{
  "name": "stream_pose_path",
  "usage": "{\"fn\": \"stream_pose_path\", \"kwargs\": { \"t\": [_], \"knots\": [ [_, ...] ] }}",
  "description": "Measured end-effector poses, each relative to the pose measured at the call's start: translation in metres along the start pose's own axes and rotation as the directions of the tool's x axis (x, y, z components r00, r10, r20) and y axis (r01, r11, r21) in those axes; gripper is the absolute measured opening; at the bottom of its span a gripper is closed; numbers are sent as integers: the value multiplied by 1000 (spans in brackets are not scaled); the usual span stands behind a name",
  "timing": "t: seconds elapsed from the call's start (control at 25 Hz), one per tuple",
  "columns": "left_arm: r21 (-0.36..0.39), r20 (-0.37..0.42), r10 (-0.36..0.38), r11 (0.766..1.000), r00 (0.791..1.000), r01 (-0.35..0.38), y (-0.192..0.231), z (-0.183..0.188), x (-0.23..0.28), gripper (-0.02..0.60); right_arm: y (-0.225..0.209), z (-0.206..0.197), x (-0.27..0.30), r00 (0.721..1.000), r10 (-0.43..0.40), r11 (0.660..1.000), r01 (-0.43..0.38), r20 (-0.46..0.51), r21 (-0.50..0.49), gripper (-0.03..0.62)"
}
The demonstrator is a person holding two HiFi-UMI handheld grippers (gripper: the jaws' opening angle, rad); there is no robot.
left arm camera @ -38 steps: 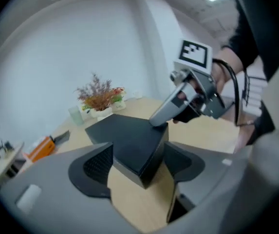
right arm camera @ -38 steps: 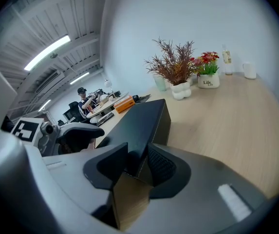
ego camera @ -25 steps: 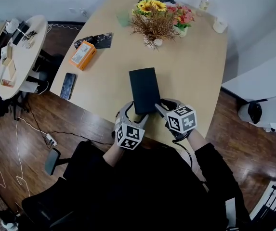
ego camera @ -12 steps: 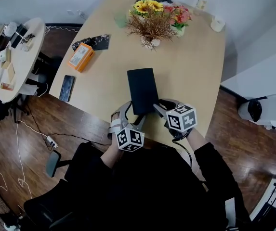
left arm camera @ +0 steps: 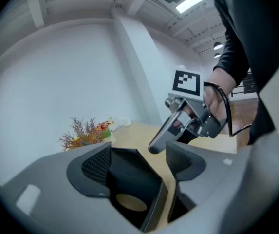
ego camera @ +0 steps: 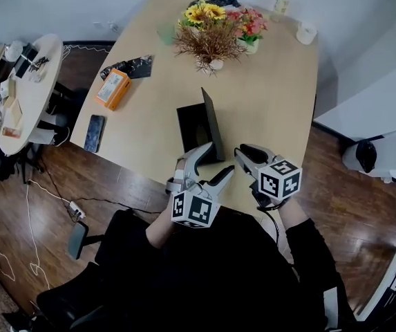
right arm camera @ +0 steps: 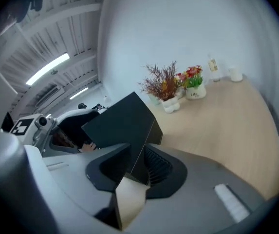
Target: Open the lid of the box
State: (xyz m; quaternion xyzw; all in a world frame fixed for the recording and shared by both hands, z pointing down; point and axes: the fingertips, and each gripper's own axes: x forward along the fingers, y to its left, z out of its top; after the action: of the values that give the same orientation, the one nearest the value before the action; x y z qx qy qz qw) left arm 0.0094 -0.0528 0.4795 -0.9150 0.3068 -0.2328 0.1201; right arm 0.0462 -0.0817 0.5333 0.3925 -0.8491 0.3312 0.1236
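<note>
Head view: the black box (ego camera: pixel 191 131) sits near the front edge of the wooden table (ego camera: pixel 274 88). Its lid (ego camera: pixel 212 120) stands up on edge along the box's right side, where half a second ago it lay flat and shut. The right gripper (ego camera: pixel 246 155) has its jaws clamped on the lid's near corner. The left gripper (ego camera: pixel 206 168) has drawn back slightly, with its jaws spread and the open base between them. Potted flowers (ego camera: pixel 211 37) stand at the far end.

An office: wooden meeting table (ego camera: pixel 280 95), cluttered side table (ego camera: pixel 45 61), ceiling strip lights (right arm camera: pixel 49 68).
</note>
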Motion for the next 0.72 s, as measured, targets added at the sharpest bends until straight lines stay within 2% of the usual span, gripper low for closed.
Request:
{"fn": "stream_pose_path", "kwargs": {
  "t": [0.2, 0.32, 0.4, 0.48, 0.6, 0.72],
  "knots": [
    [48, 2, -54, 997, 999, 54, -27, 19, 31, 336, -4, 33, -54, 992, 0, 1000, 3, 128, -27, 80],
    [32, -24, -77, 996, 997, 78, -45, 20, 48, 336, -21, 37, -80, 985, -16, 1000, 17, 169, -9, 80],
    [-40, -36, -75, 996, 997, 74, -51, 21, 53, 334, -36, 34, -100, 982, -32, 999, 30, 186, 13, 80],
    [-170, -42, -46, 985, 998, 38, -48, 20, 52, 333, -50, 31, -119, 978, -48, 999, 43, 205, 31, 80],
    [-368, -61, 44, 928, 997, -63, -31, 15, 37, 322, -66, 32, -147, 966, -70, 997, 58, 251, 54, 71],
    [-486, -77, 111, 864, 991, -134, -17, 13, 14, 292, -74, 44, -173, 948, -91, 994, 68, 306, 83, 71]
  ]
}}
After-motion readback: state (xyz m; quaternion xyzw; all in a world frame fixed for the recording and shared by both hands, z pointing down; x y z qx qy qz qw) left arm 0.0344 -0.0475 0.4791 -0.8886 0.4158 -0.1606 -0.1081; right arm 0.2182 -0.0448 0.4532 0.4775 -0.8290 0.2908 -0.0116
